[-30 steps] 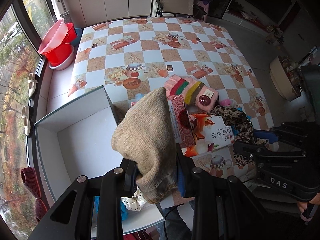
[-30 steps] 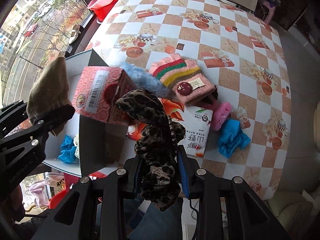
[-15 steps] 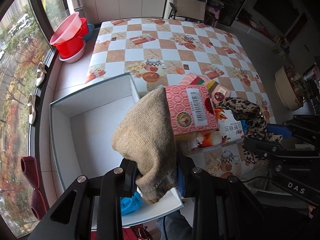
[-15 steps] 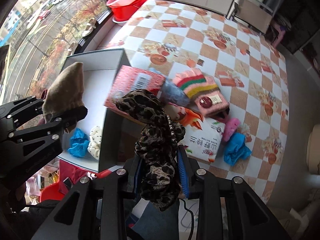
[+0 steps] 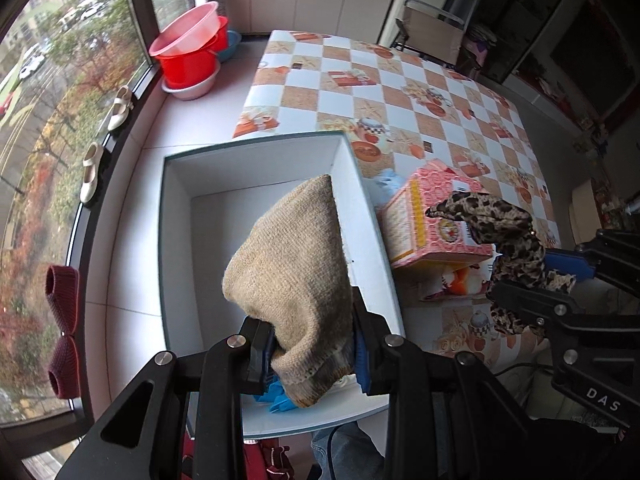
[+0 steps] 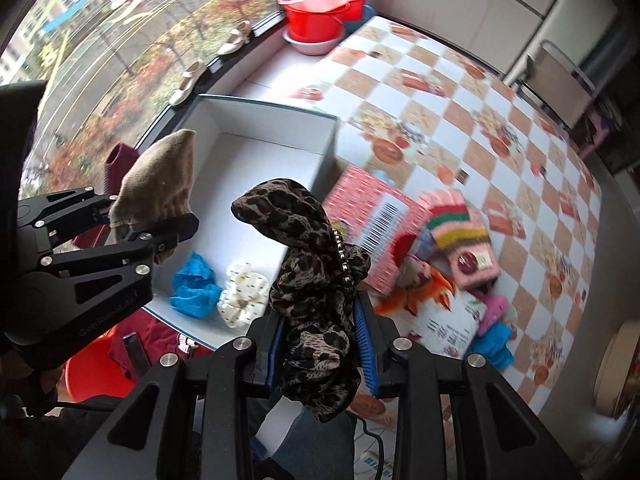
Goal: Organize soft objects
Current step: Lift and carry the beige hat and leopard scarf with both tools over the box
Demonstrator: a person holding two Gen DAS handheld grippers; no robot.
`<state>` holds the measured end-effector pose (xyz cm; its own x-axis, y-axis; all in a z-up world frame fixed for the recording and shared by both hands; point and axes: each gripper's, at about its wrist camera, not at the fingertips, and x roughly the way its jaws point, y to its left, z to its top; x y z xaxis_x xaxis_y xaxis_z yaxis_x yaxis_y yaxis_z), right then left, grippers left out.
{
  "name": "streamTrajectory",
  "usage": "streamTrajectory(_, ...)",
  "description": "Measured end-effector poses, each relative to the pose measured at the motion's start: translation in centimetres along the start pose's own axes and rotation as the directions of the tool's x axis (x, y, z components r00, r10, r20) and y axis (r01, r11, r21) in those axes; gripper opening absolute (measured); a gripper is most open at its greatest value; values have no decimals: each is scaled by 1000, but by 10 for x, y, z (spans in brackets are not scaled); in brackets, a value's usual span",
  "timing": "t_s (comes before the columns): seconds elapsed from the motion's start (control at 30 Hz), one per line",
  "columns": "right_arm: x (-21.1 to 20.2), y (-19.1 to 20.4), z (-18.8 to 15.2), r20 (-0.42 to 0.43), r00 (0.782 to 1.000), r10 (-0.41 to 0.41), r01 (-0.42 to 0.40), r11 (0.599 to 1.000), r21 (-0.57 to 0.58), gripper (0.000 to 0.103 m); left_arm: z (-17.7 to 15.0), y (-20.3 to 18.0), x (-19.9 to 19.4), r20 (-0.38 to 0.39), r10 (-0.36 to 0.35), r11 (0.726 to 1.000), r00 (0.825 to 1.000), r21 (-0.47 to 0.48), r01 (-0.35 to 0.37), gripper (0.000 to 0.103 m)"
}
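My left gripper (image 5: 314,354) is clamped narrow on the tan knitted hat (image 5: 294,272) above the white box (image 5: 176,240), while my right gripper (image 6: 320,346) pinches the leopard-print scrunchie (image 6: 316,280) over the box's near edge beside the table (image 6: 460,92).

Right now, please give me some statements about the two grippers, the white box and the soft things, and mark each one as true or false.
1. The left gripper is shut on the beige knitted hat. True.
2. The right gripper is empty. False: it grips the leopard scrunchie.
3. The white box already holds a blue scrunchie and a cream dotted scrunchie. True.
4. The striped pink hat lies inside the box. False: it lies on the checked tablecloth, beside the pink carton.
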<state>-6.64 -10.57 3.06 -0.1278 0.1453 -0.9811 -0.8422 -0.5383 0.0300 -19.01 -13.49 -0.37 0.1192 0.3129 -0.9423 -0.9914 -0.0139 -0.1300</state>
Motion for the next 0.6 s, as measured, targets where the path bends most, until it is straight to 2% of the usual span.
streamTrajectory(0.47, 10, 48, 27, -19, 999, 42, -45, 986, -160, 33, -16, 56, 3, -12, 52, 985, 999, -163, -53, 33)
streamTrajectory(0.6, 16, 57, 36, -29, 998, 50, -54, 982, -179, 33, -15, 61, 6, -12, 64, 982, 998, -175, -65, 33)
